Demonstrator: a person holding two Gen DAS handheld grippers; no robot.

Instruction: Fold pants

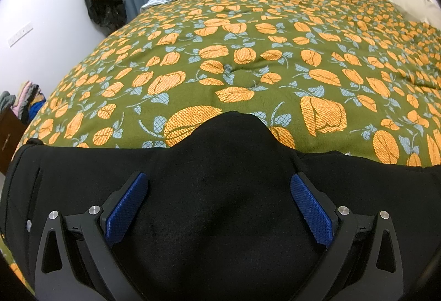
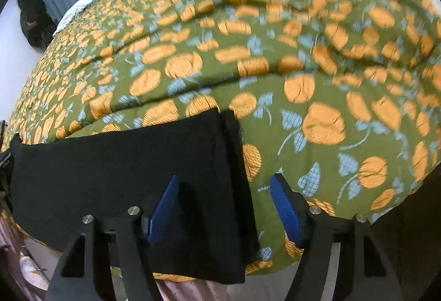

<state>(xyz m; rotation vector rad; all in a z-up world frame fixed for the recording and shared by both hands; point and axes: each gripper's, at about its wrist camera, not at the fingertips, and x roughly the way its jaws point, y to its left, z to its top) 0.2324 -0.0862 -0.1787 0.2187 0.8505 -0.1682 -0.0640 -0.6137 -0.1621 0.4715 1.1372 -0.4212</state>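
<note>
Both grippers are seen over a bed covered by a green quilt [image 1: 248,34] with orange flowers. Black pants [image 2: 110,163] are laid along its near edge. Left gripper [image 1: 219,207] is noted with jaws spread, a raised hump of the pants between them, pads not pressing. Right gripper [image 2: 223,207] is likewise spread, straddling the pants' end edge.

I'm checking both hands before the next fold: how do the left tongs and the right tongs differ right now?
The left tongs hang wholly over the black pants; the right tongs straddle the pants' edge, one pad over the floral bedspread. The left view is sharp, the right blurred. Both stand open, blue-padded, gripping nothing.
</note>
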